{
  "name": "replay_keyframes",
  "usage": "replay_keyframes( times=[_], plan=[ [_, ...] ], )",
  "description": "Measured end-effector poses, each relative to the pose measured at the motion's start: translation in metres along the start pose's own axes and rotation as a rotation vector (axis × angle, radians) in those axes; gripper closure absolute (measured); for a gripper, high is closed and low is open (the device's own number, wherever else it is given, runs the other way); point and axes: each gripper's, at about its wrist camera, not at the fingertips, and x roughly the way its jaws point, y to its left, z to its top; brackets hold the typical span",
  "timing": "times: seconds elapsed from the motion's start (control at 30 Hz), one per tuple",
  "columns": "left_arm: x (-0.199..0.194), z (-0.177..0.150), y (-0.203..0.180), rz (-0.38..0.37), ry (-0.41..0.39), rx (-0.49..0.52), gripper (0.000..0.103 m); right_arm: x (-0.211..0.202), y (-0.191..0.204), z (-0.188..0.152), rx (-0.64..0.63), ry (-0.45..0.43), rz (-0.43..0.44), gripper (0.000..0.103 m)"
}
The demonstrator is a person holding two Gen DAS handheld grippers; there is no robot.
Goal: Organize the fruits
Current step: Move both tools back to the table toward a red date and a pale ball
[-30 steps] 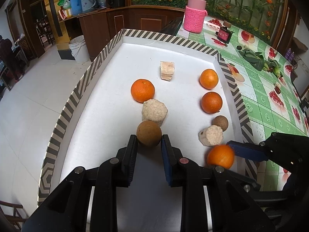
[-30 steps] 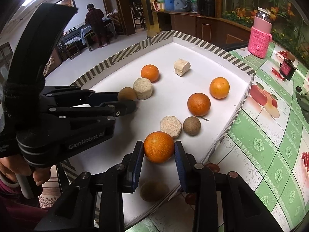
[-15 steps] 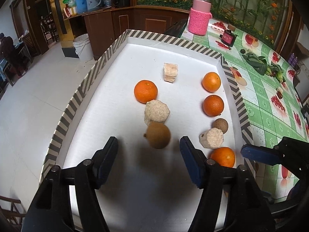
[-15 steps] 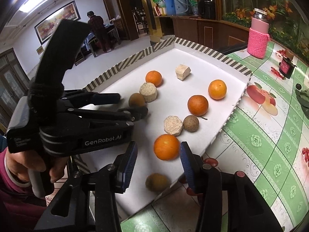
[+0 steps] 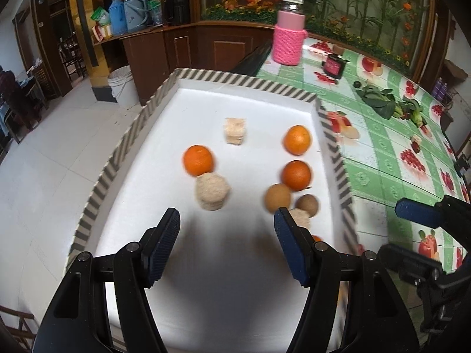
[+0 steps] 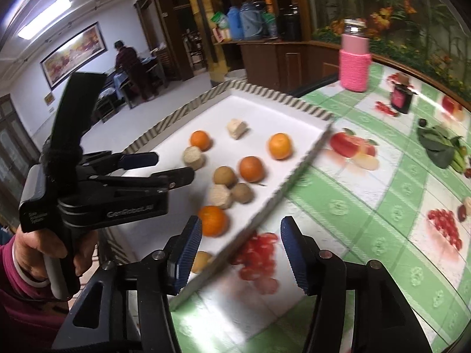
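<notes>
A white tray (image 5: pixel 235 100) with a striped rim holds several oranges, brown round fruits and beige cakes. Oranges lie at the left (image 5: pixel 198 160) and along the right (image 5: pixel 296 139) (image 5: pixel 296 175). A brown fruit (image 5: pixel 277 198) lies beside a second one (image 5: pixel 307 205). A beige cake (image 5: pixel 212 191) sits mid-tray. My left gripper (image 5: pixel 226 244) is open and empty above the tray's near part. My right gripper (image 6: pixel 241 253) is open and empty over the tray's right rim (image 6: pixel 282 197), with an orange (image 6: pixel 212 220) just ahead on the left.
The green fruit-print tablecloth (image 6: pixel 368 206) lies right of the tray. On it stand a pink-sleeved jar (image 5: pixel 288 41), a small dark bottle (image 5: pixel 334 65) and leafy greens (image 5: pixel 379 100). A person (image 6: pixel 129 70) stands far back in the room.
Both grippers opened and let go of their fruit, then pulled back. The brown fruit from the left gripper has rolled right, next to the other brown fruit. The right gripper swung right over the rim.
</notes>
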Motion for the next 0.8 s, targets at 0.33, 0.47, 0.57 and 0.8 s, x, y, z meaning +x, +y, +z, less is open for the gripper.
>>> replay_keyframes(
  times=[0.33,0.47,0.57,0.8],
  plan=[
    [0.0,0.009,-0.057,-0.115,0.006,0.081,0.037,-0.023,-0.056,-0.017,0.116,-0.02,-0.113,0.033],
    [0.002,0.012,-0.087,-0.165,0.019,0.13,0.037,-0.036,-0.09,-0.029,0.161,-0.022,-0.179,0.033],
    [0.005,0.016,-0.116,-0.204,0.036,0.177,0.037,-0.049,-0.124,-0.037,0.214,-0.027,-0.221,0.032],
    [0.011,0.029,-0.18,-0.288,0.07,0.281,0.037,-0.083,-0.205,-0.045,0.304,-0.023,-0.359,0.031]
  ],
)
